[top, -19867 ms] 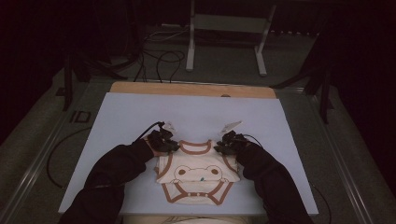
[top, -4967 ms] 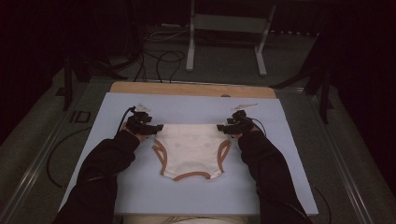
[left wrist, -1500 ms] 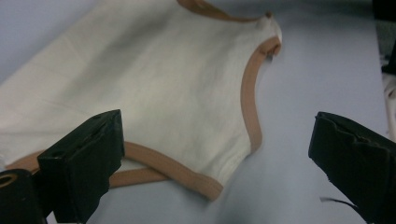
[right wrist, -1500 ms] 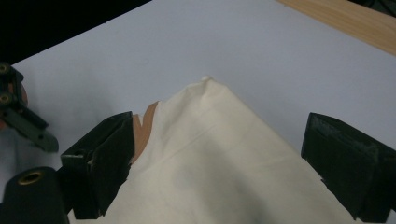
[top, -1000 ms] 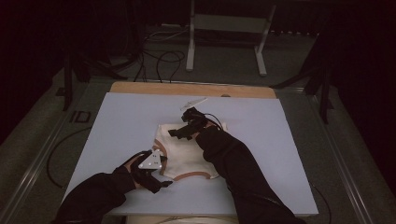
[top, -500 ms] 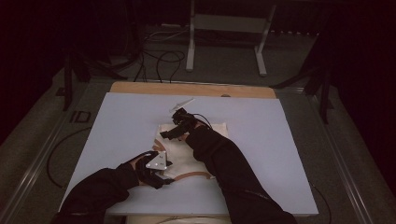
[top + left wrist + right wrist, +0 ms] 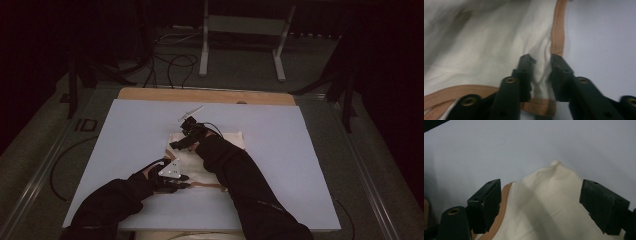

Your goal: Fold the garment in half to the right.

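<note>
A cream garment point(image 7: 186, 159) with tan trim lies folded on the pale blue table mat point(image 7: 300, 150). My left gripper point(image 7: 183, 185) sits at its near left corner. In the left gripper view the jaws point(image 7: 541, 61) have just been closing and now pinch a ridge of cream cloth point(image 7: 486, 50) beside the trim point(image 7: 557, 30). My right gripper point(image 7: 177, 146) is at the garment's far left corner. Its jaws point(image 7: 542, 186) have just been closing slightly but stand wide apart, with the cloth corner point(image 7: 549, 202) between them and untouched by the pads.
A wooden strip point(image 7: 205, 95) borders the mat's far edge. On the dark floor beyond the table are a metal stand point(image 7: 240, 45) and cables point(image 7: 170, 60). Bare mat point(image 7: 524, 145) spreads around the garment on all sides.
My right gripper has slid left along the garment's far edge to its corner. The left gripper stayed in place and its jaws closed onto the cloth.
</note>
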`<state>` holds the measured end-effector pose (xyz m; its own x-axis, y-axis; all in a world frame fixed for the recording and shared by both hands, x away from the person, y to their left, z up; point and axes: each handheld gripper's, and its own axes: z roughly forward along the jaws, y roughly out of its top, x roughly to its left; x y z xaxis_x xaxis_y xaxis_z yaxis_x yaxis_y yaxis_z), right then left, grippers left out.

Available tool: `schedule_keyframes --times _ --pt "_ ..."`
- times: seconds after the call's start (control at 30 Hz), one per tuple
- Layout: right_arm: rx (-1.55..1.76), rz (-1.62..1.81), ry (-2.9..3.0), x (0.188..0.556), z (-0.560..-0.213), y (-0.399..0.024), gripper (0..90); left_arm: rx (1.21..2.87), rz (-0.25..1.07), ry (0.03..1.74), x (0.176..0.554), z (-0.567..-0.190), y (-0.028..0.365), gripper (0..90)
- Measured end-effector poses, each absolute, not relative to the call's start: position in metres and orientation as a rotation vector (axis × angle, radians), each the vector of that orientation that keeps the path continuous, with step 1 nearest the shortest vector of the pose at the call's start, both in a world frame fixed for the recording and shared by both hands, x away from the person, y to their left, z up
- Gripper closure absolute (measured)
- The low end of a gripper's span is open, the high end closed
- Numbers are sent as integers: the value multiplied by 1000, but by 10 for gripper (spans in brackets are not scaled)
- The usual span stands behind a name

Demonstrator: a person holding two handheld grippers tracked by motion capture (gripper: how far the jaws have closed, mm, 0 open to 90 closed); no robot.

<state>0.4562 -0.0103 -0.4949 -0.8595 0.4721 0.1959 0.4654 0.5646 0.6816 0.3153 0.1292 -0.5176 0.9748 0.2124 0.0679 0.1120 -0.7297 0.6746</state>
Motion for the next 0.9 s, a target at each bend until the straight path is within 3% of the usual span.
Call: schedule_keyframes --times 0.13,0.43,0.9 --pt "826 1200 2767 461 -495 -7 223 2394 180 231 317 -518 129 841" --pt "831 1152 2743 477 -492 2 389 2387 187 242 316 -519 130 847" --pt "850 1055 2754 483 -507 28 426 2385 185 248 316 -519 130 848"
